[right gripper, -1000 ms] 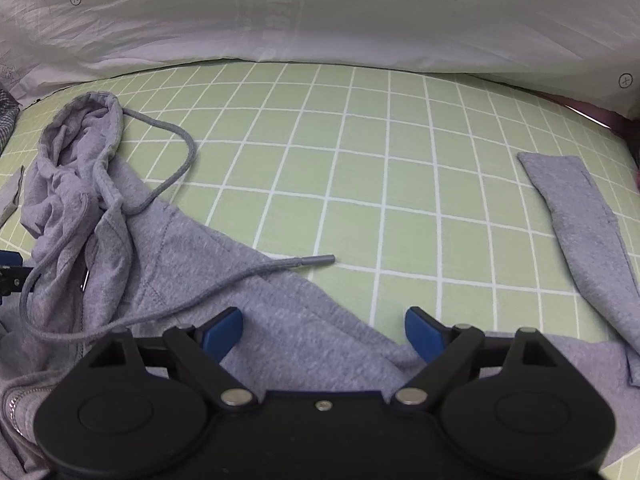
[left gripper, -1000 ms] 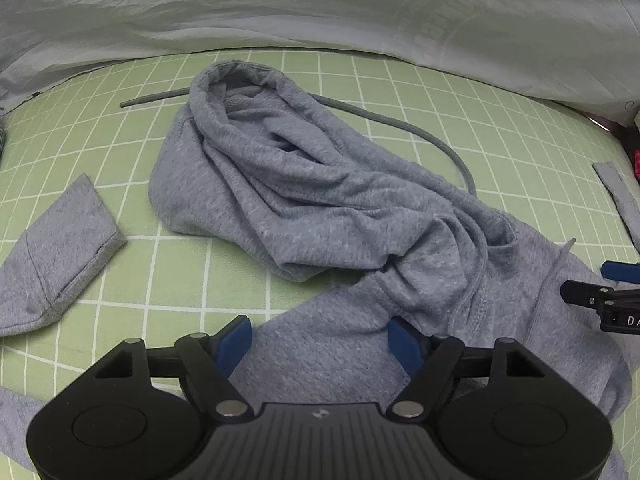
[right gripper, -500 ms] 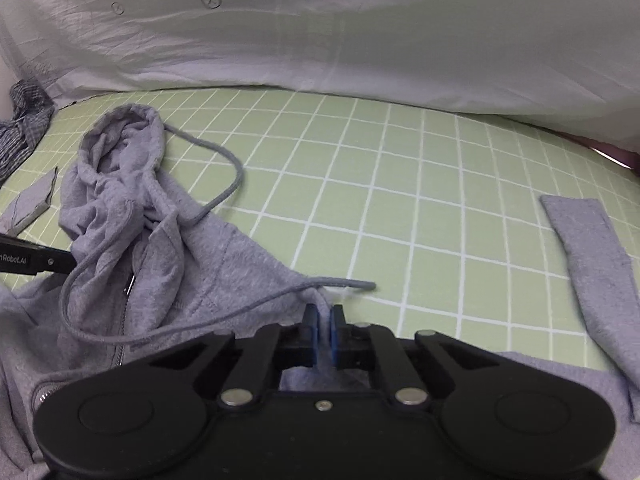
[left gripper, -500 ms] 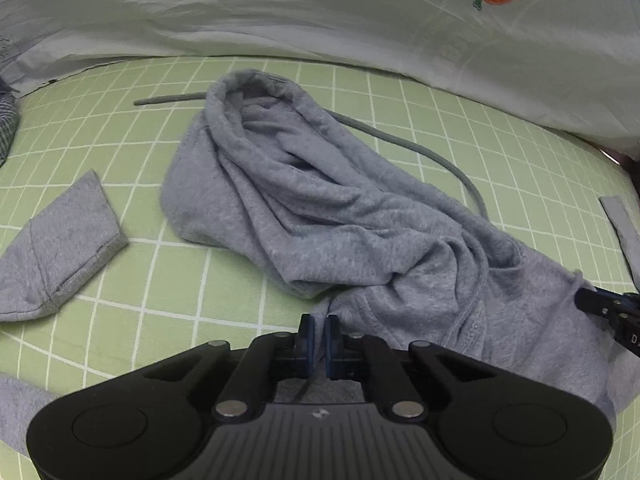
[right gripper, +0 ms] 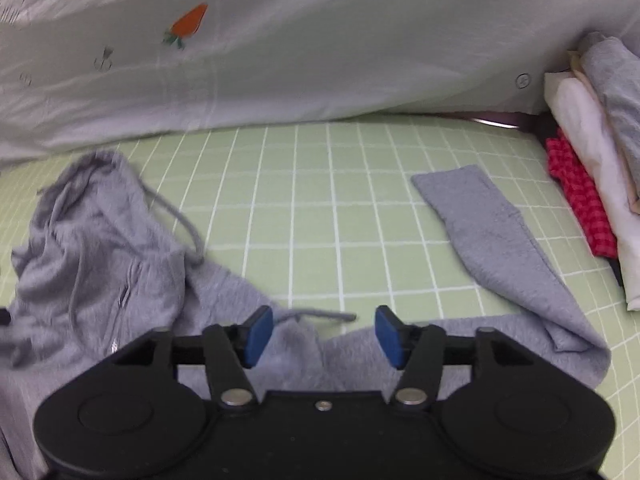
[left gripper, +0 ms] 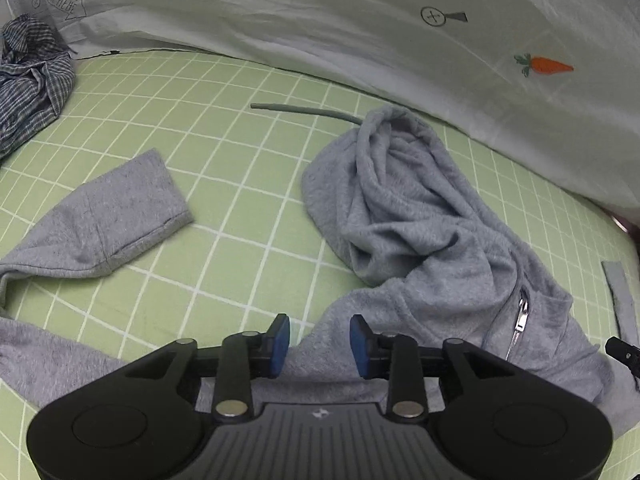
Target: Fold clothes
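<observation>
Both grippers are standing with their jaws parted and nothing pinched between the blue pads. The left gripper [left gripper: 319, 340] is hovering over the shoulder part of the grey hoodie [left gripper: 420, 232], its jaws moderately open, and the soft fabric is lying below the gap; whether the pads are touching it, I cannot tell. The right gripper [right gripper: 323, 337] is showing wider open jaws, with the end of a grey drawstring [right gripper: 320, 315] lying between them on the fabric.

The hoodie is lying spread on a green mat [left gripper: 224, 184] with a white grid. Its knit looks fleecy and heathered. The hood [left gripper: 396, 168] is crumpled in deep folds, and a metal zipper pull [left gripper: 521, 319] is shining at the front. One sleeve [left gripper: 108, 220] is stretching flat to the left with a stitched cuff, the other sleeve [right gripper: 496, 240] is lying to the right in the right wrist view.

A white sheet [left gripper: 320, 20] with a small carrot print [left gripper: 544, 66] is hanging behind the mat. A checked blue garment [left gripper: 32, 76] is bunched at the far left, and a pile of folded clothes [right gripper: 596, 168], white, grey and red checked, is resting at the far right.
</observation>
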